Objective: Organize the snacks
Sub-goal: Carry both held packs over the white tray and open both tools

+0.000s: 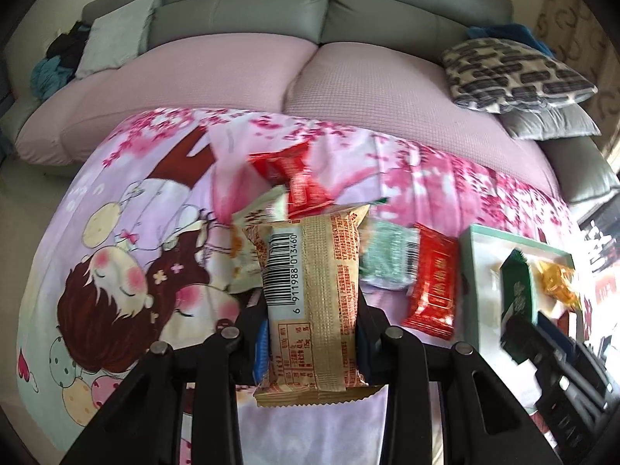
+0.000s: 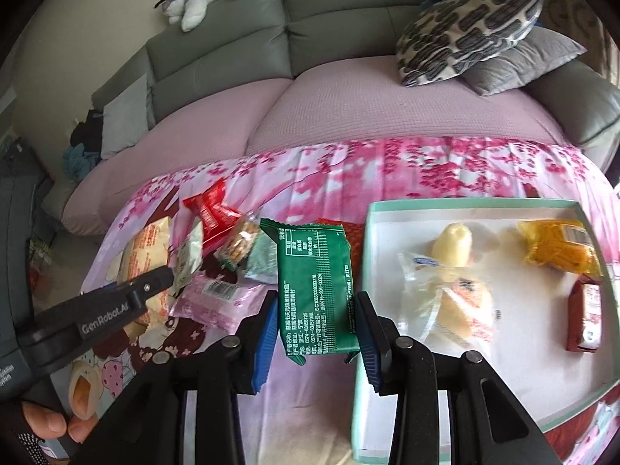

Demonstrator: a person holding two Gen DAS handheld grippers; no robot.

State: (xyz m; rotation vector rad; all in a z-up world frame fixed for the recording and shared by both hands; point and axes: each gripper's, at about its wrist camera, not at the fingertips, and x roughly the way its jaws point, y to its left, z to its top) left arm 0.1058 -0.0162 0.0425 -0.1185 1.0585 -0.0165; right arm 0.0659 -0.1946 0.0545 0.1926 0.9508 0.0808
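While the left wrist view looks over a floral cloth spread on the tabletop, the left hand-held gripper clamps a tan packet between its blue-padded fingers, barcode side up, above the cloth. Beyond it lies a loose pile of snacks: two red packets at the back, a pale green packet and another red packet to the right. Farther right sits a mint-rimmed box holding a dark green packet and an orange packet. A sofa with a pink cover fills the background. From the right wrist view, the right hand-held gripper pinches a green packet upright, just left of the box edge. Inside the box lie a clear-wrapped pastry, an orange packet and a red packet. Left of the green packet, the pile shows a pink packet, a red packet and a cracker packet. The other gripper's black finger reaches in from the left, over a tan packet.
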